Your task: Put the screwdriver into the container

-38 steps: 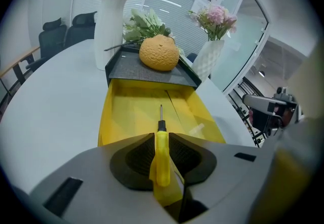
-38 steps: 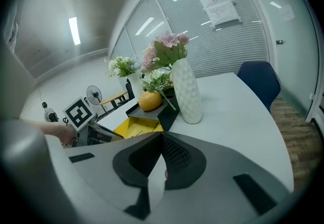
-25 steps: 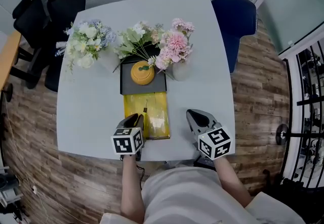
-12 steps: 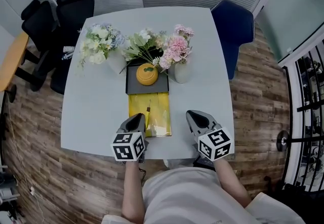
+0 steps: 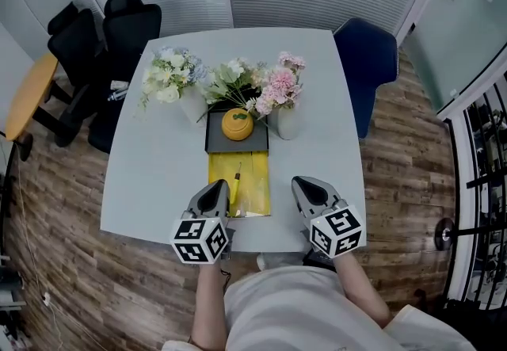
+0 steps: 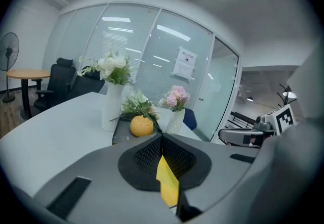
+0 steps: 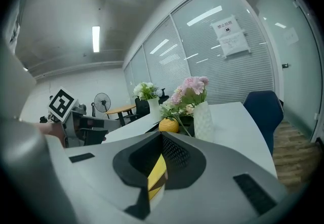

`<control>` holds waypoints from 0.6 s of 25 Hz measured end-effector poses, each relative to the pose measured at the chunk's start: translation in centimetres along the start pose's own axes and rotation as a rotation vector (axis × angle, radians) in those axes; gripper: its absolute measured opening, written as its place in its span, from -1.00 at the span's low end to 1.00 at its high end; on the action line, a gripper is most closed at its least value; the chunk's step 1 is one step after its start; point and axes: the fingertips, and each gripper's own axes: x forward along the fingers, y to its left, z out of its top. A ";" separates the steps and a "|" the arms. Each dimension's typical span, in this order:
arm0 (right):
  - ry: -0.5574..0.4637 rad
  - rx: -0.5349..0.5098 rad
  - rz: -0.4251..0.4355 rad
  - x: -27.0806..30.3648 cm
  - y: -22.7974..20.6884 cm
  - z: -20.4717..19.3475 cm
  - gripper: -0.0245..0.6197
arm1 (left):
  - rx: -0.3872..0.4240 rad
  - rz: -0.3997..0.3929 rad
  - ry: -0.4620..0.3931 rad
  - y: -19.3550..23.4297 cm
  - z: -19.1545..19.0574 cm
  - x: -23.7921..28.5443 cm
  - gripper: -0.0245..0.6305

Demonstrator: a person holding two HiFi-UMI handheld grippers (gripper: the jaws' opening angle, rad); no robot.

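A small screwdriver (image 5: 236, 182) with a yellow handle lies on the left part of a glossy yellow rectangular tray (image 5: 252, 183) in the head view. Behind it an orange lidded pot (image 5: 237, 124) stands on a dark tray (image 5: 215, 141); the pot (image 6: 141, 126) (image 7: 168, 126) also shows in both gripper views. My left gripper (image 5: 215, 188) (image 6: 162, 137) hovers at the yellow tray's near left corner, shut and holding nothing. My right gripper (image 5: 305, 184) (image 7: 162, 137) is to the right of the tray, also shut and holding nothing.
Three vases of flowers (image 5: 170, 78) (image 5: 232, 80) (image 5: 283, 88) stand behind and beside the dark tray. The white table (image 5: 150, 167) ends just below the grippers. A blue chair (image 5: 364, 64) is at the back right, black office chairs (image 5: 119, 24) at the back left.
The head view has shifted, so the table sits lower and further right in the picture. Both grippers stay shut near the front edge; the screwdriver has not moved on the tray.
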 end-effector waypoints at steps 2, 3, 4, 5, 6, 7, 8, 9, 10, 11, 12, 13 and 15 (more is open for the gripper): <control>-0.011 -0.007 -0.001 -0.3 0.2 0.3 -0.88 | 0.010 -0.004 -0.042 -0.4 0.9 -0.7 -0.91; -0.015 -0.010 -0.001 -0.4 0.3 0.3 -0.88 | 0.016 -0.005 -0.054 -0.5 1.2 -1.0 -0.91; -0.019 -0.011 -0.001 -0.5 0.4 0.4 -0.88 | 0.019 -0.004 -0.061 -0.6 1.3 -1.2 -0.91; -0.023 -0.013 0.000 -0.7 0.5 0.4 -0.88 | 0.020 -0.003 -0.065 -0.6 1.4 -1.5 -0.91; -0.025 -0.014 0.001 -0.8 0.6 0.4 -0.88 | 0.018 -0.002 -0.067 -0.7 1.4 -1.7 -0.91; -0.027 -0.016 0.002 -0.9 0.7 0.4 -0.88 | 0.016 -0.001 -0.068 -0.7 1.4 -1.8 -0.91; -0.029 -0.019 0.004 -0.9 0.8 0.4 -0.88 | 0.013 0.000 -0.069 -0.7 1.3 -1.9 -0.91; -0.031 -0.021 0.005 -1.0 0.9 0.4 -0.88 | 0.010 0.001 -0.071 -0.7 1.3 -2.0 -0.91; -0.033 -0.023 0.005 -1.1 0.9 0.4 -0.88 | 0.009 0.001 -0.073 -0.7 1.2 -2.1 -0.91; -0.035 -0.023 0.005 -1.2 1.0 0.4 -0.88 | 0.010 0.001 -0.074 -0.8 1.2 -2.2 -0.91; -0.036 -0.023 0.004 -1.3 1.0 0.5 -0.88 | 0.012 0.000 -0.075 -0.9 1.2 -2.3 -0.91; -0.037 -0.023 0.002 -1.5 1.0 0.5 -0.88 | 0.014 0.000 -0.075 -1.0 1.3 -2.3 -0.91; -0.037 -0.023 -0.001 -1.7 0.9 0.6 -0.88 | 0.017 -0.001 -0.073 -1.2 1.4 -2.5 -0.91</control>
